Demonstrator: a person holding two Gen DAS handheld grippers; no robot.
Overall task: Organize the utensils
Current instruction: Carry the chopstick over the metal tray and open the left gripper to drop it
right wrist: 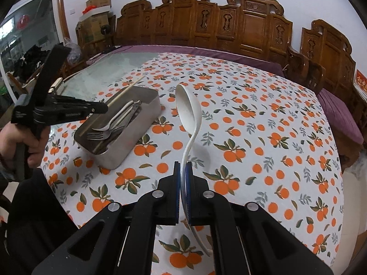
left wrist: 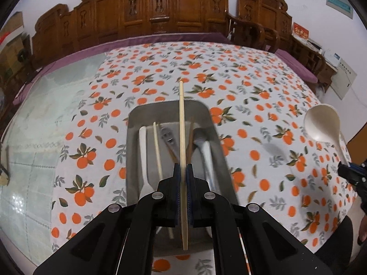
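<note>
My left gripper is shut on a pale wooden chopstick and holds it above a metal tray. The tray holds forks, spoons, a white utensil and other chopsticks. In the right wrist view the left gripper hovers over the near end of the tray with the chopstick pointing away. My right gripper is shut on the handle of a white ladle, bowl up, above the tablecloth to the right of the tray. The ladle also shows at the right in the left wrist view.
The table has an orange-print cloth with bare glass on its left part. Carved wooden chairs and a purple cushion stand along the far and right sides. Boxes are stacked at the far left.
</note>
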